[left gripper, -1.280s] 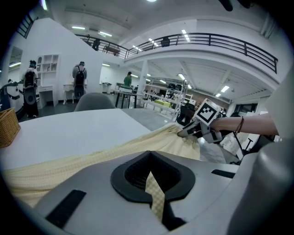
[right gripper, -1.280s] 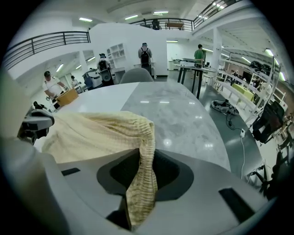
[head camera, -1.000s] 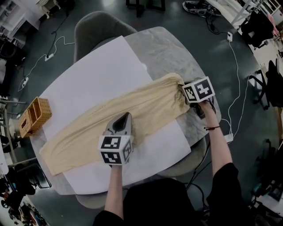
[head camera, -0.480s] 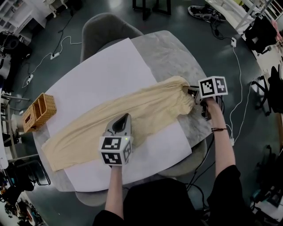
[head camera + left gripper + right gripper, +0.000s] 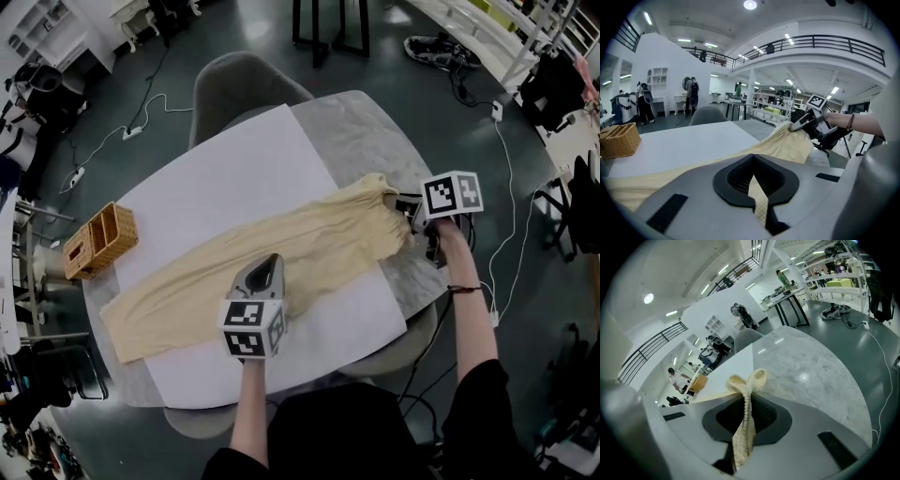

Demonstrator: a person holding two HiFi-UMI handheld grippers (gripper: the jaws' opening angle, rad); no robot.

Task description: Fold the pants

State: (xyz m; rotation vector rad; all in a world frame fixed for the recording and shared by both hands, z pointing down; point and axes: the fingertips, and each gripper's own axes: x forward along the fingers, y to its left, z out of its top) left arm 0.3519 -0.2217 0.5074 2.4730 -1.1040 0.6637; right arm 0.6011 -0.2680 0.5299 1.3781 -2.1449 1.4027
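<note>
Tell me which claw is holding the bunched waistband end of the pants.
The right claw: it is shut on the gathered waistband end of the pants. The left claw instead pinches the near edge partway along the legs.

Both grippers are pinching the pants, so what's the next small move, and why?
Probably carry the right gripper leftward over the pants toward the leg ends: it pinches the bunched waistband, held raised, while the left gripper pinches the fabric mid-length, making a fold line.
</note>
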